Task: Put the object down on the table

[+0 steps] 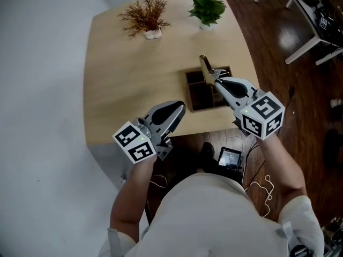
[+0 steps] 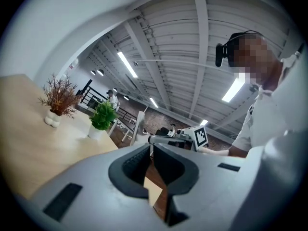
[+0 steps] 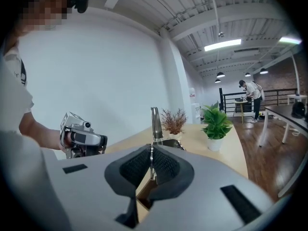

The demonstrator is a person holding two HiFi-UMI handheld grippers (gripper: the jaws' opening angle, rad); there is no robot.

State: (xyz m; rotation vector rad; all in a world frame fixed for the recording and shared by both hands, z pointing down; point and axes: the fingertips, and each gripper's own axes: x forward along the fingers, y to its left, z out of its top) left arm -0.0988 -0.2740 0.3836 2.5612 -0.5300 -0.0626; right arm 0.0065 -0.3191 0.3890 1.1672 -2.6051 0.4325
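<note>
A slim metal utensil [image 1: 204, 65] with a brassy sheen sticks out of my right gripper [image 1: 217, 79], which is shut on its lower end. It hangs over the dark wooden compartment box [image 1: 199, 92] at the table's near right. In the right gripper view the utensil [image 3: 155, 121] rises straight up from between the pads. My left gripper [image 1: 179, 108] hovers at the near edge of the light wooden table [image 1: 139, 74], to the left of the box. Its jaws are together with nothing between them.
A dried brown plant [image 1: 146, 16] and a green potted plant [image 1: 206, 7] stand at the table's far side. A small screen device [image 1: 229, 158] lies on the dark floor under the near edge. White furniture legs [image 1: 308, 44] stand at the right.
</note>
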